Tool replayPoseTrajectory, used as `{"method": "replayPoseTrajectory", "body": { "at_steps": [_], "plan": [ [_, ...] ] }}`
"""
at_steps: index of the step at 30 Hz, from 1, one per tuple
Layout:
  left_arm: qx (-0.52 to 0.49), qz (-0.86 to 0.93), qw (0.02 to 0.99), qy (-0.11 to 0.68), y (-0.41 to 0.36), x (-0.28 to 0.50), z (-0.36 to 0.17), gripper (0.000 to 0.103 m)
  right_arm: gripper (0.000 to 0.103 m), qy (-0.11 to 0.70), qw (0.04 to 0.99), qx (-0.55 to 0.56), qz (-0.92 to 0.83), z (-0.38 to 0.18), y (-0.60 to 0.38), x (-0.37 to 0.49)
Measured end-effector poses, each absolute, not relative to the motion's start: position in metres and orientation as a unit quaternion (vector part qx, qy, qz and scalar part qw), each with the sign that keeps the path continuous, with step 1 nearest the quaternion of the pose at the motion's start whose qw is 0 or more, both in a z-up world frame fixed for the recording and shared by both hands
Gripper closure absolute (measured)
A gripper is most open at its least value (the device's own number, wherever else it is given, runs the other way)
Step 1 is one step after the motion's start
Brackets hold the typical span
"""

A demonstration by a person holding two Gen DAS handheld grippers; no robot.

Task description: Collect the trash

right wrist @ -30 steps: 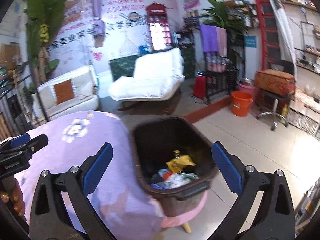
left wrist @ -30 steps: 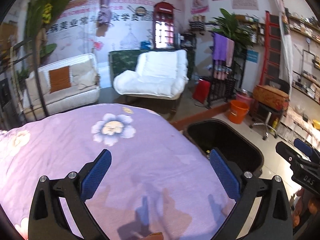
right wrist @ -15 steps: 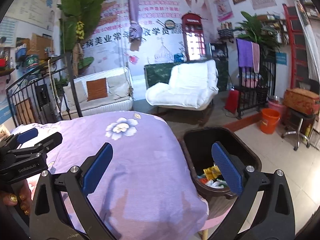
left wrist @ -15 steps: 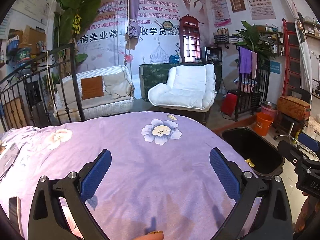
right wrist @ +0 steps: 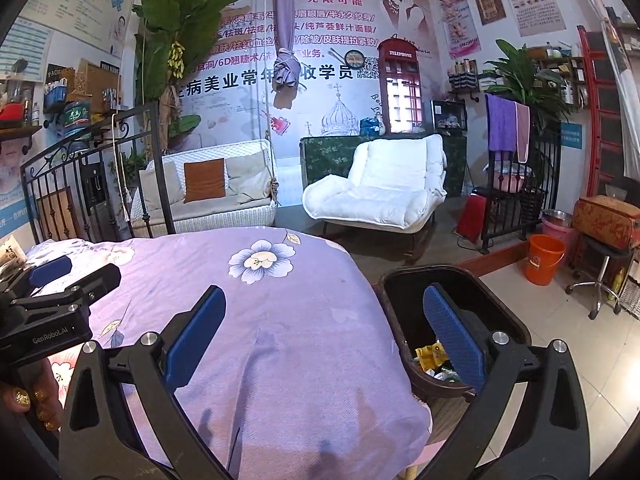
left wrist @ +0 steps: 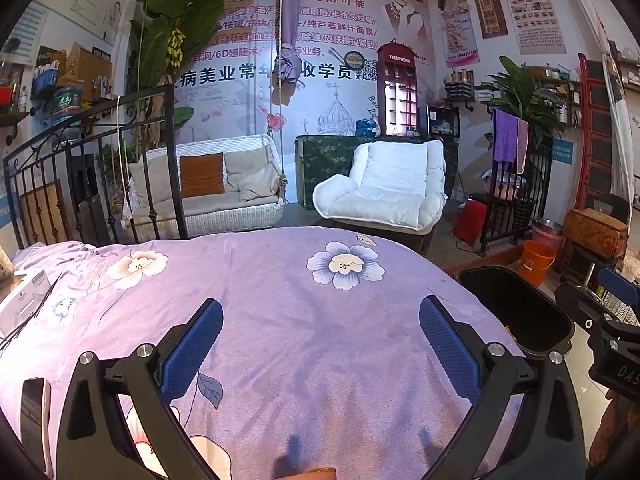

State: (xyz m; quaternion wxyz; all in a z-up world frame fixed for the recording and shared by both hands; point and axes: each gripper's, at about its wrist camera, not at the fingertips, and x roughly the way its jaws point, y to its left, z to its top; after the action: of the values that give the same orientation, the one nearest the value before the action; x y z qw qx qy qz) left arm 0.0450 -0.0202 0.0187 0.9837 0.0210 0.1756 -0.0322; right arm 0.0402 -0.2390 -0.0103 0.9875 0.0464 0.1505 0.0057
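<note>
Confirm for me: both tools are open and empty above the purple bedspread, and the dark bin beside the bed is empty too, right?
Not quite: the dark bin isn't empty. The right wrist view shows wrappers at its bottom. The left tool and right tool are indeed open and empty above the purple bedspread.
</note>
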Motion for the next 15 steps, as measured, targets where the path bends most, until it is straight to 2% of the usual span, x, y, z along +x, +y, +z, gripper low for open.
{"method": "replayPoseTrajectory", "body": {
  "at_steps": [15],
  "plan": [
    [0.015,-0.034,0.983,0.179,-0.0159,0.0457,0.0172,0.005,0.005,0.156,0.986,0.050,0.004,-0.0121,-0.2374,0.0412]
  ]
}}
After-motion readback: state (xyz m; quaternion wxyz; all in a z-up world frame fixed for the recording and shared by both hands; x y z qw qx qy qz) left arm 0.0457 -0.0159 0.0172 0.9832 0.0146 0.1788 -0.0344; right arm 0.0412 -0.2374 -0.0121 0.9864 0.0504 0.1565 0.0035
